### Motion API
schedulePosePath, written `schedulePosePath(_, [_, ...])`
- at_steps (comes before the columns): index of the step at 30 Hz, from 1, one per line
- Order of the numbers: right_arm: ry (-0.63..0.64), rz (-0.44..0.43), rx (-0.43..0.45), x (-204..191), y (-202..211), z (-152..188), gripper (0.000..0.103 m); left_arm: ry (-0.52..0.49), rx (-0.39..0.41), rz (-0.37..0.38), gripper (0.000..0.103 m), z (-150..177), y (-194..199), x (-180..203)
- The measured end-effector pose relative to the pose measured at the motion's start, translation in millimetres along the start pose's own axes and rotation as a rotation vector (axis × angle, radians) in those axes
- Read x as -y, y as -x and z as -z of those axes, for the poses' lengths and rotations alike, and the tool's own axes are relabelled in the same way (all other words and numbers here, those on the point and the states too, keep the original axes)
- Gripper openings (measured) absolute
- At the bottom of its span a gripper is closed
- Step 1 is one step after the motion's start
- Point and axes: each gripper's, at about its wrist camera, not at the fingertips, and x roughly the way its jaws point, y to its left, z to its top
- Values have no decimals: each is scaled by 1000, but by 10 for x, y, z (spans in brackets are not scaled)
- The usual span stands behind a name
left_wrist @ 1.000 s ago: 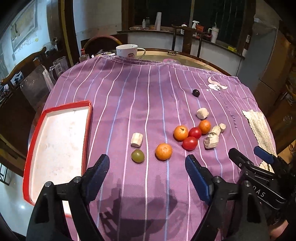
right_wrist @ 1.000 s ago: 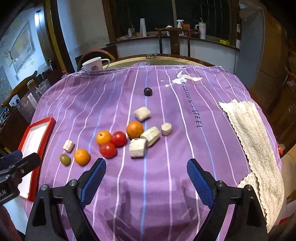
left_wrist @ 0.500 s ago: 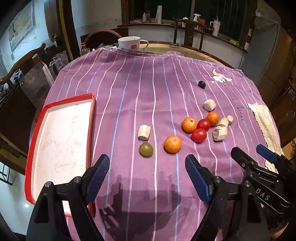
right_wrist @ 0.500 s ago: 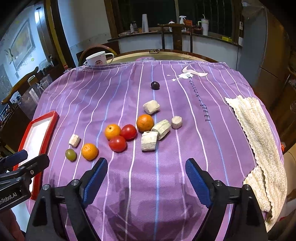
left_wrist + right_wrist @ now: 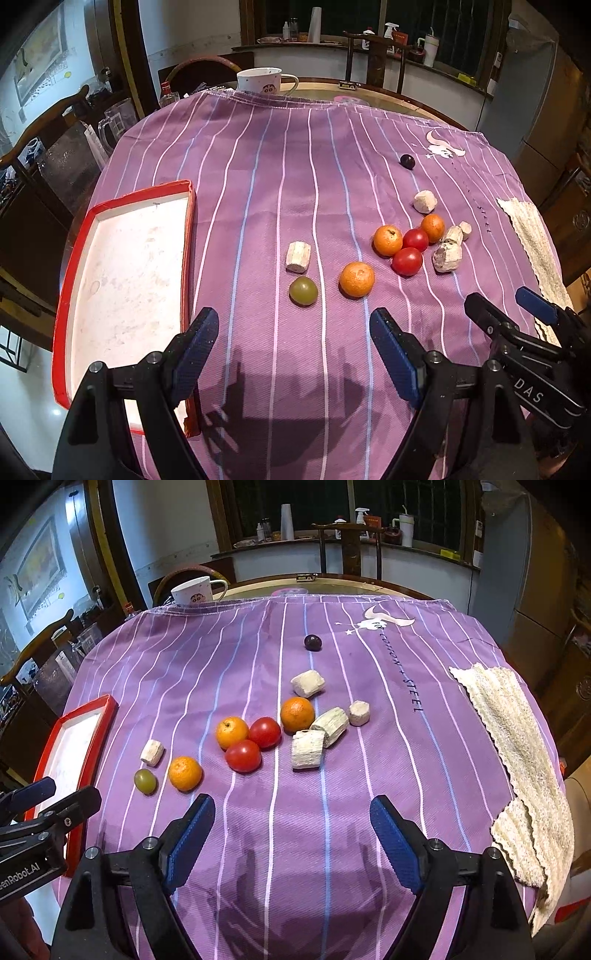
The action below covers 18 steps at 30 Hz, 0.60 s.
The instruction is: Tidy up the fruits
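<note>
1. Both grippers are spread wide and hold nothing: left gripper (image 5: 293, 350) hovers over bare cloth just short of the green grape (image 5: 303, 290); right gripper (image 5: 291, 836) hovers short of the tomato cluster.
2. Fruit location: all pieces lie loose on the purple striped tablecloth (image 5: 258, 166). Nearest the left gripper are the green grape and a mandarin (image 5: 357, 279); further right, two cherry tomatoes (image 5: 243, 755) touch two more mandarins (image 5: 232, 732). A dark grape (image 5: 313, 642) sits well apart, far side.
3. Destination (judged): the red-rimmed tray (image 5: 62, 295), still without fruit, at the left edge.
4. Recommended step: take the green grape with the left gripper, since it lies closest to the tray.
5. Centre the fingers on the grape before closing; the pale cut chunk (image 5: 297, 256) lies just beside it (avoid nudging it).
6. Close gently; round fruit will probably roll or squash.
7. Keep the right gripper clear of the left's path.
</note>
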Motion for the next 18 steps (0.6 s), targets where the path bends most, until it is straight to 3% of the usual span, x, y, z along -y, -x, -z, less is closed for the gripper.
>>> schedulePosePath(13, [-10, -21, -21, -44, -56, 24, 89, 84, -24, -10, 84, -34, -104, -391])
schedulePosePath(18, [-8, -46, -37, -53, -109, 29, 81, 87, -49, 9, 84, -20, -179, -394])
